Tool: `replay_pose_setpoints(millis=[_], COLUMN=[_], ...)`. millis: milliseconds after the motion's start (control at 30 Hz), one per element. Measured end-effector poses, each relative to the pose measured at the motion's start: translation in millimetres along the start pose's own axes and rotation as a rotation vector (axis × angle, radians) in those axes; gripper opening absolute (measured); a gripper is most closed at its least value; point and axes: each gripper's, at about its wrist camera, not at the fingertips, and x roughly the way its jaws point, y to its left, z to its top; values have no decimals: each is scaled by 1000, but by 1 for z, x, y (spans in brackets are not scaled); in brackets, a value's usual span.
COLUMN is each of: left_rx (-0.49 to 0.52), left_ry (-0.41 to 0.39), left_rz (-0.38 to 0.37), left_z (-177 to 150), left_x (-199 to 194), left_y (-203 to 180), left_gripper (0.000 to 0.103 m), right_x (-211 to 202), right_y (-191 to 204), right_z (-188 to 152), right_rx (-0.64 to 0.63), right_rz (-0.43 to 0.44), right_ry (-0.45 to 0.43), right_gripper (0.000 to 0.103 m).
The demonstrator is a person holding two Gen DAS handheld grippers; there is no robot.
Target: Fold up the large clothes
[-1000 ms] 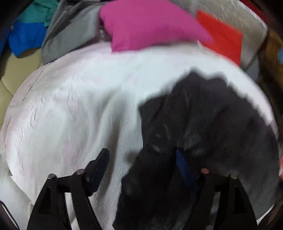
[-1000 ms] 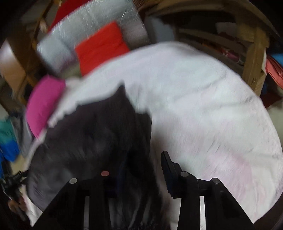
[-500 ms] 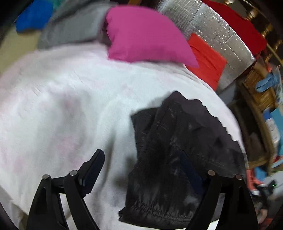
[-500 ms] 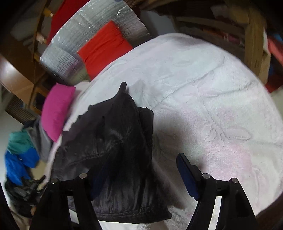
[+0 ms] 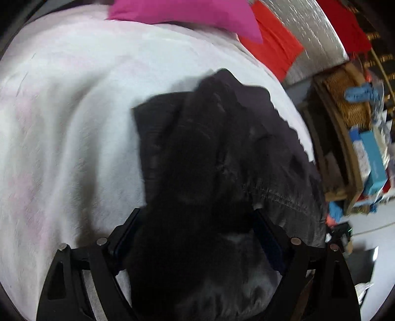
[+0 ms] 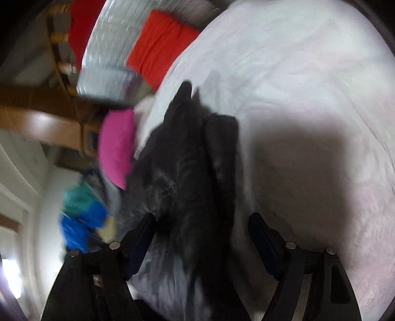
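A dark grey-black garment (image 5: 212, 153) lies bunched and partly folded on a white bedspread (image 5: 61, 128). My left gripper (image 5: 197, 222) is open, its jaws wide apart, with the near end of the garment lying between them. In the right wrist view the same garment (image 6: 187, 168) runs from the middle down to the gripper. My right gripper (image 6: 202, 229) is open, jaws wide, with the garment's near end between them. The view is blurred.
A pink pillow (image 5: 187, 12) and a red cloth (image 5: 274, 44) on a silver cushion lie at the bed's far side. A pile of teal and blue clothes (image 6: 81, 212) sits off the bed. Wooden shelves with boxes (image 5: 358, 138) stand at the right.
Both grippers have moved closer to the garment, so its near end now lies between each pair of open jaws. The views have swung sideways.
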Motion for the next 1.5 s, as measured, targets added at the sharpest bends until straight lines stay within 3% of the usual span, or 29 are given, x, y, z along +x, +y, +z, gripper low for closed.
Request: replay_pose_setpoints(millis=[167, 233, 300, 400, 467, 567, 633, 700, 733, 833, 900, 967, 1067, 1167, 1267, 1300, 1400, 1500], left_rx=[12, 23, 42, 83, 100, 98, 108, 108, 96, 89, 90, 83, 86, 94, 179, 208, 318, 326], left_ry=[-25, -47, -82, -149, -192, -243, -248, -189, -154, -148, -155, -177, -260, -414, -561, -578, -565, -451], left_rz=[-51, -68, -87, -70, -68, -79, -23, 94, 120, 129, 155, 169, 208, 259, 270, 278, 323, 414], left_z=[1, 3, 4, 6, 10, 14, 17, 19, 19, 18, 17, 14, 3, -10, -28, -33, -44, -40], left_x=[8, 8, 4, -2, -8, -13, -6, 13, 21, 21, 15, 3, -24, -51, -66, -67, -49, -22], left_y=[-17, -23, -28, -40, -42, -42, -44, -44, -41, -41, -39, -34, -33, -45, -74, -80, -105, -104], left_gripper=[92, 92, 91, 70, 46, 39, 39, 41, 50, 56, 63, 64, 64, 68, 76, 77, 80, 80], right_x=[24, 30, 30, 28, 25, 19, 21, 36, 47, 42, 27, 8, -27, -66, -69, -62, -23, 27], right_y=[29, 42, 49, 66, 83, 102, 108, 96, 87, 65, 61, 59, 63, 80, 106, 117, 150, 180], right_z=[9, 9, 11, 11, 15, 28, 35, 44, 48, 48, 46, 40, 24, -4, -19, -22, -24, -27], right_rx=[-61, -121, -145, -197, -249, -284, -285, -274, -267, -186, -144, -128, -127, -181, -250, -273, -336, -374], right_rz=[-51, -135, -186, -243, -278, -296, -297, -358, -397, -360, -345, -360, -343, -325, -309, -296, -291, -251], right_ry=[11, 2, -38, -92, -143, -234, -277, -269, -238, -237, -242, -263, -326, -391, -384, -370, -279, -203], right_gripper=[82, 71, 51, 35, 28, 27, 27, 27, 27, 42, 58, 65, 67, 67, 65, 59, 49, 49])
